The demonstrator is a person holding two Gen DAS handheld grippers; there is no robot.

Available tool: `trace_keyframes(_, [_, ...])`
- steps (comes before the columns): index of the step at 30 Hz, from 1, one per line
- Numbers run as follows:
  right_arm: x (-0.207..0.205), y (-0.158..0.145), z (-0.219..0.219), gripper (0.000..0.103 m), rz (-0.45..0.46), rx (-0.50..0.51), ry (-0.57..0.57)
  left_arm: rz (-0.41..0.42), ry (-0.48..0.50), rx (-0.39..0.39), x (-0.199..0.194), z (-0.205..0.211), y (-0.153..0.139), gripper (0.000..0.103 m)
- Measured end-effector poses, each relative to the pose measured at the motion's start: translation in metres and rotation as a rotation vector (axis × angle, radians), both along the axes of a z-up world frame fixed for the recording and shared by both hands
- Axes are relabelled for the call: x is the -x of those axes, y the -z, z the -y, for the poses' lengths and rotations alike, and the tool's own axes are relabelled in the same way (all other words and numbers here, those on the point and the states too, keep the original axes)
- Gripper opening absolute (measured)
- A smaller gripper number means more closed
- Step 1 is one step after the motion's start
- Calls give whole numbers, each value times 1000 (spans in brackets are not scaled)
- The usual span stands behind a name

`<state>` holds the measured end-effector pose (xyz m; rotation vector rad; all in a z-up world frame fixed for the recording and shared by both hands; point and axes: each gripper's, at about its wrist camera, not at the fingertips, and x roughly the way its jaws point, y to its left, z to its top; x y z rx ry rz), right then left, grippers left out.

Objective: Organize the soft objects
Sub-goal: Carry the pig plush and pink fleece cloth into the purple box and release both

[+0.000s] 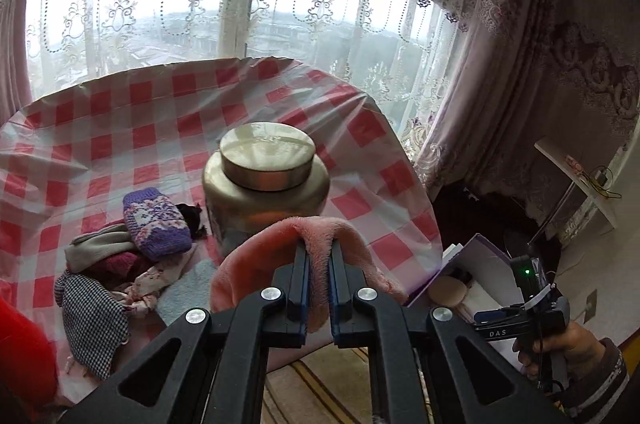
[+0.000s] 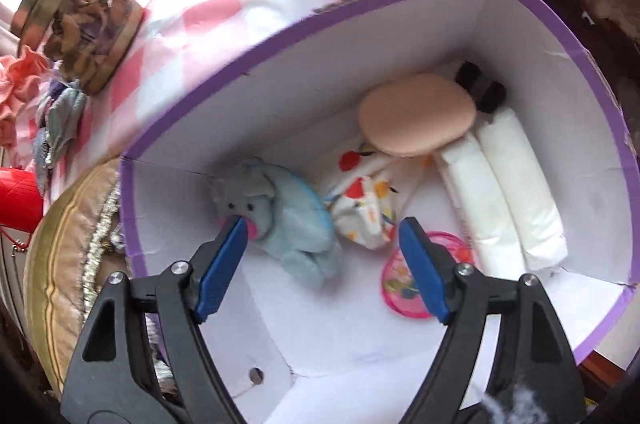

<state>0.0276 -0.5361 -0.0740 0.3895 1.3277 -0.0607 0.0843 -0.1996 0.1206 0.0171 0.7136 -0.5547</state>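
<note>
Pink cloth in one gripper, box under the other

Our left gripper [image 1: 320, 264] squeezes the fluffy pink cloth [image 1: 320, 236] near the jar [image 1: 266, 179]. Our right gripper [image 2: 322, 236] hangs wide open over the purple box [image 2: 560, 35], above the blue elephant toy [image 2: 280, 220].

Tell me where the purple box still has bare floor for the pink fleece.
Bare floor in the purple box lies nearest the right gripper, below the grey plush and pink ring. Farther in is crowded: patterned cloth, tan pad, white rolls. The left gripper grips the pink fleece.

pink cloth [image 1: 280, 256] hides jar [image 1: 264, 191] base
</note>
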Motion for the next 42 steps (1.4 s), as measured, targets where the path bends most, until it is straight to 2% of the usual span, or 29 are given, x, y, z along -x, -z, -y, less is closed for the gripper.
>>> trace_keyframes(4, [14, 9, 14, 80, -49, -10, 17, -26, 116, -1, 9, 41, 4, 8])
trace_keyframes(10, [38, 0, 32, 80, -46, 172, 16, -93, 261, -6, 18, 95, 22, 8])
trace_keyframes(17, [56, -12, 62, 80, -16, 162, 52, -113, 414, -24, 33, 143, 33, 8])
trace_keyframes(19, [63, -14, 71, 80, -12, 160, 62, -133, 474, -104, 38, 157, 48, 10])
trace_keyframes(21, [62, -15, 71, 80, -10, 152, 70, -181, 501, -263, 39, 169, 78, 12])
trace_keyframes(22, [58, -11, 68, 80, -8, 146, 72, -203, 488, -329, 39, 170, 93, 18])
trace_keyframes(23, [58, -10, 68, 80, -6, 140, 72, -240, 474, -377, 37, 170, 108, 29])
trace_keyframes(24, [59, -10, 69, 80, -4, 135, 72, -278, 461, -389, 33, 166, 117, 30])
trace_keyframes(25, [57, -13, 66, 80, -2, 131, 70, -304, 447, -368, 29, 160, 119, 30])
trace_keyframes(27, [58, -15, 62, 80, 6, 122, 63, -317, 425, -298, 23, 145, 111, 39])
trace_keyframes(28, [52, -8, 53, 80, 14, 115, 59, -311, 411, -271, 21, 137, 106, 56])
trace_keyframes(29, [51, -14, 43, 80, 21, 109, 56, -304, 397, -251, 19, 130, 102, 71])
trace_keyframes(30, [48, -15, 39, 80, 26, 104, 53, -301, 386, -236, 18, 123, 99, 74])
trace_keyframes(36, [27, -25, 12, 80, 98, 83, 11, -357, 300, -174, 9, 91, 104, 74])
trace_keyframes(42, [-15, -30, -27, 80, 139, 138, -89, -355, 234, -94, 9, 61, 97, 74])
